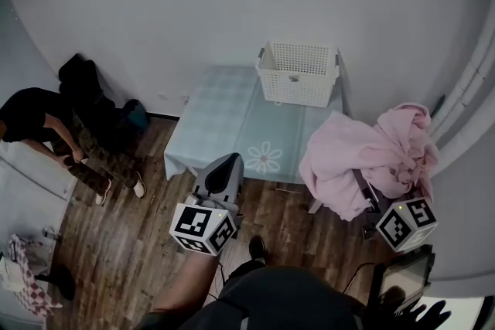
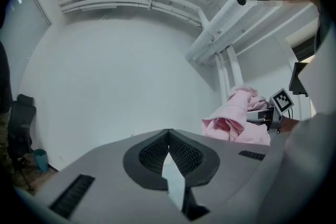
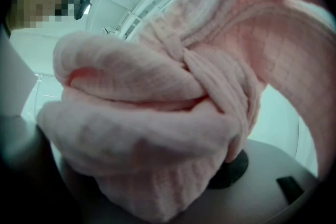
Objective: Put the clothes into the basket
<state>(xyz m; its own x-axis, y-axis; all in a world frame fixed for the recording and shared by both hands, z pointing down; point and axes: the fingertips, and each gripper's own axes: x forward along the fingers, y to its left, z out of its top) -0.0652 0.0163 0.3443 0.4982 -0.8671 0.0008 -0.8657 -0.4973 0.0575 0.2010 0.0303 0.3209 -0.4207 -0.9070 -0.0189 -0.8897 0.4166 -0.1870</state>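
Note:
A white slotted basket [image 1: 298, 73] stands at the far end of a table with a pale blue cloth [image 1: 224, 116]. A bulky pink knitted garment [image 1: 363, 154] hangs bunched over the table's right edge, gathered up by my right gripper [image 1: 371, 195], whose jaws are buried in it. In the right gripper view the pink garment [image 3: 157, 113] fills the frame, wedged between the jaws. My left gripper [image 1: 226, 166] hovers at the table's near edge, shut and holding nothing; its tips [image 2: 168, 136] meet. The pink garment [image 2: 239, 123] also shows to the right in the left gripper view.
A person [image 1: 46, 131] crouches on the wooden floor at the left, next to dark bags [image 1: 85, 81]. White pipes [image 1: 472, 89] run along the right wall. A checked cloth [image 1: 27, 274] lies at the lower left. A dark screen [image 1: 402, 278] sits at the lower right.

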